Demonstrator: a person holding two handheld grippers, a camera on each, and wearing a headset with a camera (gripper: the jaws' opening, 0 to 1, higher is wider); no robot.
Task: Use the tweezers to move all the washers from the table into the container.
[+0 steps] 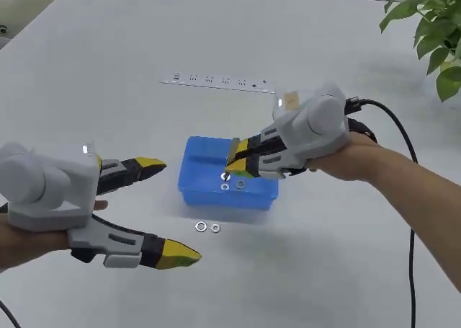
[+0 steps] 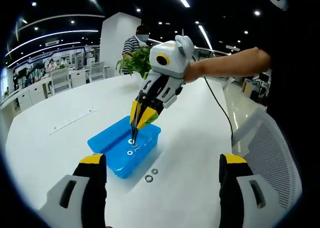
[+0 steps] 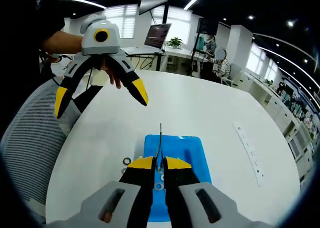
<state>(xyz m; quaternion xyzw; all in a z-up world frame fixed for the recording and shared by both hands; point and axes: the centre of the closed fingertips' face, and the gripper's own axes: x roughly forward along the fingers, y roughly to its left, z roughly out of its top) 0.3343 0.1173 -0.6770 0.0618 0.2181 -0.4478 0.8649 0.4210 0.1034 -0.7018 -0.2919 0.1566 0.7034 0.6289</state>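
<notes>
Near the bottom centre of the head view, just in front of the blue container (image 1: pixel 216 198), two washers (image 1: pixel 201 227) lie close together on the table (image 1: pixel 324 270). They are small, flat, silvery metal rings, each with a dark hole, and the pictures are too small to show whether they touch. The container is a shallow rectangular tray of smooth blue plastic with low walls and rounded corners, sitting in the middle of the frame on the matte white tabletop. At least two more washers (image 1: pixel 240 184) rest on its floor towards the near wall. Your right gripper (image 1: pixel 238 162) reaches in from the right over the tray, its yellow-tipped black jaws pressed together on the tweezers (image 3: pixel 160 138). These are thin, dark and pointed, and they run straight out between the jaws with the tips down inside the container. You cannot tell at this size whether the tips pinch a ring. Your left gripper (image 1: pixel 178 210) sits at the lower left of the head view, off to the left of the tray, with its jaws spread wide and nothing between them. One jaw points at the container's left wall and the other ends just left of the loose washers. Both tools have pale grey, rounded plastic housings, and a black cable (image 1: pixel 403 148) trails from the right one. A long, flat white power strip (image 1: pixel 216 81) lies above centre, and glossy green plant leaves (image 1: pixel 432 25) fill the upper right corner.
</notes>
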